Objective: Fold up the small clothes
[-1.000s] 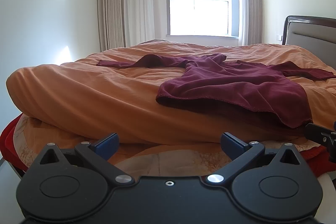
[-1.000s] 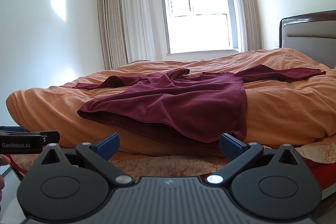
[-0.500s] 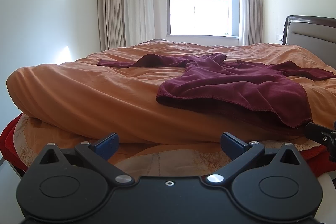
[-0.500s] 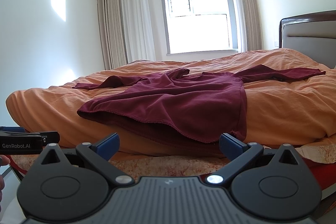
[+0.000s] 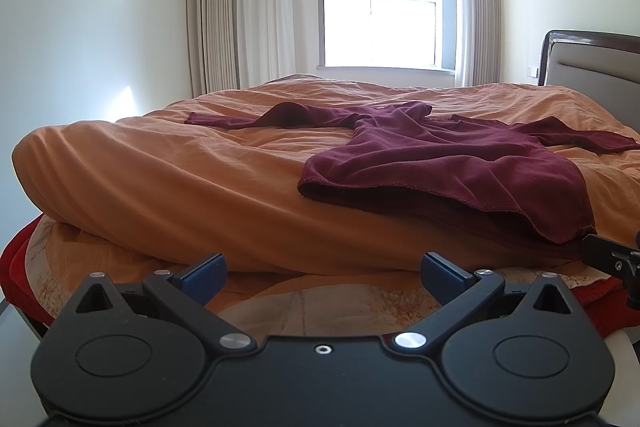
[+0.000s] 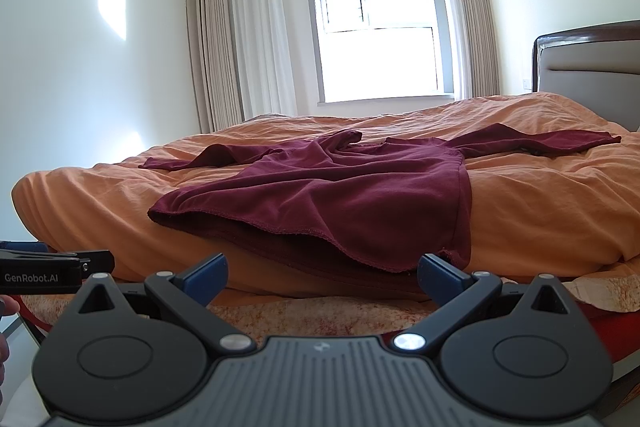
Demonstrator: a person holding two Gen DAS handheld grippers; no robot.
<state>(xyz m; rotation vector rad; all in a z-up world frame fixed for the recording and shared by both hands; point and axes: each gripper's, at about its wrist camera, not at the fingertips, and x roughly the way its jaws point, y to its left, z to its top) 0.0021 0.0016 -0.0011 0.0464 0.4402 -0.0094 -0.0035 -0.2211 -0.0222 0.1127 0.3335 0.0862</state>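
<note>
A dark red long-sleeved shirt (image 5: 448, 167) lies spread on an orange duvet (image 5: 160, 187), sleeves out to both sides, its hem hanging over the near edge. It also shows in the right wrist view (image 6: 360, 195). My left gripper (image 5: 322, 273) is open and empty, low in front of the bed, left of the shirt's hem. My right gripper (image 6: 322, 273) is open and empty, just below the hem. Part of the right gripper shows at the right edge of the left wrist view (image 5: 612, 259), and the left gripper shows at the left edge of the right wrist view (image 6: 56, 269).
The duvet (image 6: 540, 207) covers a bed with a grey padded headboard (image 6: 592, 67) at the right. A patterned sheet and red blanket (image 5: 16, 267) hang below the duvet. A window (image 5: 384, 23) with curtains is behind the bed, a white wall at the left.
</note>
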